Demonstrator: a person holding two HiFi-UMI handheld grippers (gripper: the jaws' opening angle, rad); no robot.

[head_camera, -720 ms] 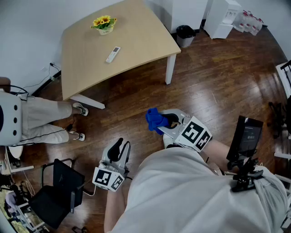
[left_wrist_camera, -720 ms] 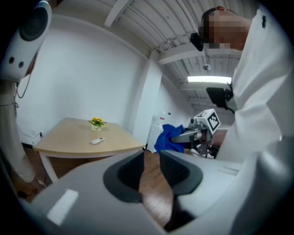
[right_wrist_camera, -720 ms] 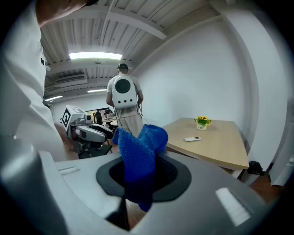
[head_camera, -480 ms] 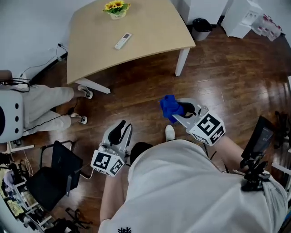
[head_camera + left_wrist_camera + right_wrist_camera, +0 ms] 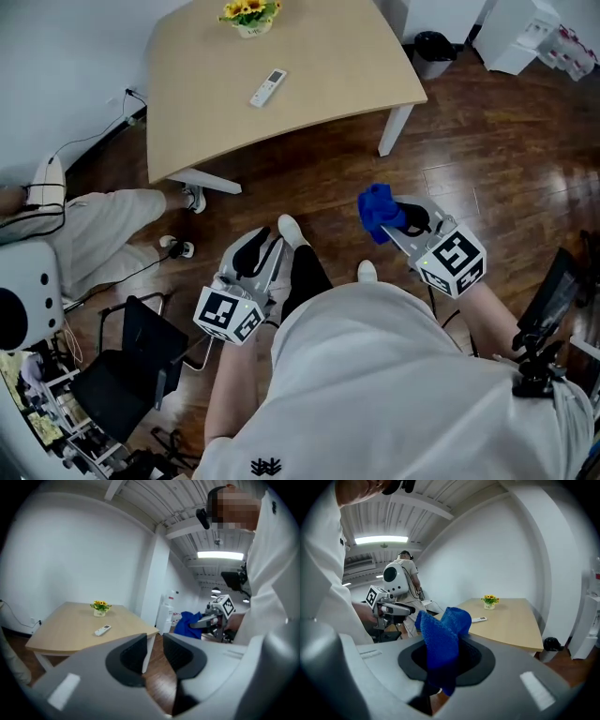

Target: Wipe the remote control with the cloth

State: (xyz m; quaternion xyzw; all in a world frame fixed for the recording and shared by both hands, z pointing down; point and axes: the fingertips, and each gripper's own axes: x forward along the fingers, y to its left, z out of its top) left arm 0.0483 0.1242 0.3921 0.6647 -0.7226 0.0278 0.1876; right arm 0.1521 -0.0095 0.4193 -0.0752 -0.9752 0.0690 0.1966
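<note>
- Two tongs sit over the floor [image 5: 487,141], short of the worktop [image 5: 328,66]; the wearer's torso [image 5: 394,394] hides both arms.
- Remote control [image 5: 268,87] lies on the worktop near the flower pot [image 5: 249,17], well apart from both tongs; its buttons are too small to make out.
- Right tongs [image 5: 398,217] clamp the blue cloth [image 5: 375,208]; only the right gripper view shows the pinch.
- Left tongs [image 5: 261,253] closed, empty.

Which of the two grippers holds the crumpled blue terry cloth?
The right gripper: its fingers clamp the crumpled blue terry cloth, which bunches out past them. The left gripper has nothing between its fingers.
</note>
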